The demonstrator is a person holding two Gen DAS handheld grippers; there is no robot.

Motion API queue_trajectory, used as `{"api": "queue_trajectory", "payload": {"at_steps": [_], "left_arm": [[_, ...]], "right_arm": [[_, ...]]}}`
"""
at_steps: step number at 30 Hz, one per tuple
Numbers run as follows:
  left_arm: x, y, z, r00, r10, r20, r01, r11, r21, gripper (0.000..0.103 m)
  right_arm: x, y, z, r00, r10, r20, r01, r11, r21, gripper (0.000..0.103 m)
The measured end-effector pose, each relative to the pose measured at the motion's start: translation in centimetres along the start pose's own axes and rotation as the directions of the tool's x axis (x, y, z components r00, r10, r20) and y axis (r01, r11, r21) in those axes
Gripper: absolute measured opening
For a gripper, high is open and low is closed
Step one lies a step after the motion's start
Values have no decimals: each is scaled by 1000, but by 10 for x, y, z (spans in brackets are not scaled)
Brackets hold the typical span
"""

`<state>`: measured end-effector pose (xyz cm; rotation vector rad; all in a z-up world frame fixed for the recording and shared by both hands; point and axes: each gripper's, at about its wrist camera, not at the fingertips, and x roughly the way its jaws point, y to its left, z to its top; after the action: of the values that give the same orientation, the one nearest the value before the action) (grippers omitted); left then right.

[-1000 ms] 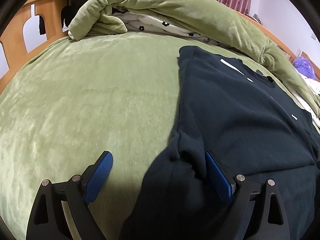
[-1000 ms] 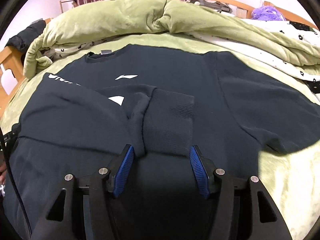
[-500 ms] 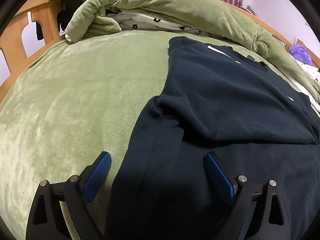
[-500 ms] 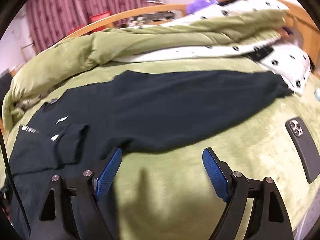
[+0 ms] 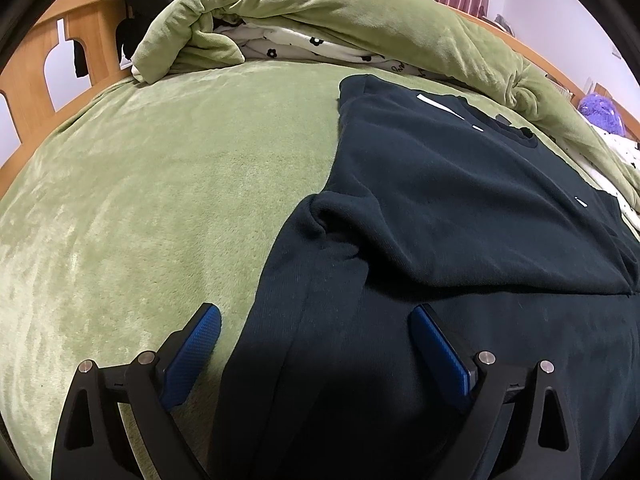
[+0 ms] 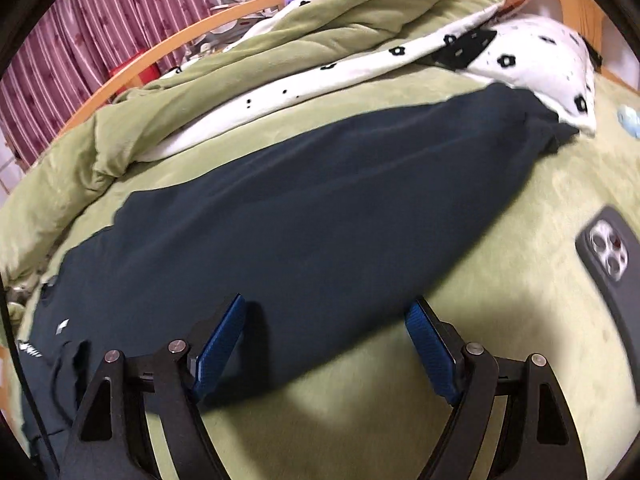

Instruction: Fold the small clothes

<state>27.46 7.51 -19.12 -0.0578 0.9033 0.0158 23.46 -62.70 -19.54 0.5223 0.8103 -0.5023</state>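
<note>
A dark navy sweatshirt (image 5: 460, 208) lies flat on the green bed cover (image 5: 168, 208), its left sleeve folded across the chest. My left gripper (image 5: 316, 344) is open and empty, hovering over the sweatshirt's lower left side edge. In the right wrist view the sweatshirt's other sleeve (image 6: 340, 208) stretches out to the right, its cuff (image 6: 556, 132) near the white pillow. My right gripper (image 6: 324, 340) is open and empty, over the sleeve's lower edge near the armpit.
A bunched green quilt with white flowered lining (image 5: 360, 16) lies along the back of the bed. A wooden bed frame (image 5: 44, 68) is at the left. A phone in a dark case (image 6: 616, 264) lies on the cover at the right. A white flowered pillow (image 6: 532, 60) is beyond the cuff.
My right gripper let go of the folded left sleeve's cuff and swung right to the outstretched sleeve. My left gripper drew back from the fold, still open.
</note>
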Motion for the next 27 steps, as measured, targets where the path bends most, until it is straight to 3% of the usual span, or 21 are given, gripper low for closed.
{"api": "queue_trajectory", "payload": {"at_steps": [1,3,4,6,10,16,22,27], "left_arm": [[0,0,0,1000,0,0,0,1000,-1,96],[0,0,1,1000,-2,0,2,1000,-4,96],[0,-1,1,1000,-3,1,3,1000,-5,96],[0,0,1,1000,-4,1,4,1000,-6,96],[-1,2,1,1000,-18,5,18,1000,-17,96],[-1,4,1,1000,-26,9,27,999,-25,96],[-2,6,0,999,-45,14,46,998,-41,96],[-1,6,0,999,-44,12,44,998,-39,96]], "right_arm": [[3,-1,3,1000,-15,4,15,1000,-2,77],[9,-1,8,997,-73,19,74,997,-14,54],[10,-2,9,996,-85,24,85,996,-22,48],[10,-3,14,995,-92,41,94,995,-40,13],[0,5,21,992,-112,63,118,989,-90,9],[-70,61,32,972,-81,220,126,972,-200,7],[-150,162,22,939,79,335,68,912,-404,7],[-187,250,-14,916,249,315,-39,836,-547,7]]}}
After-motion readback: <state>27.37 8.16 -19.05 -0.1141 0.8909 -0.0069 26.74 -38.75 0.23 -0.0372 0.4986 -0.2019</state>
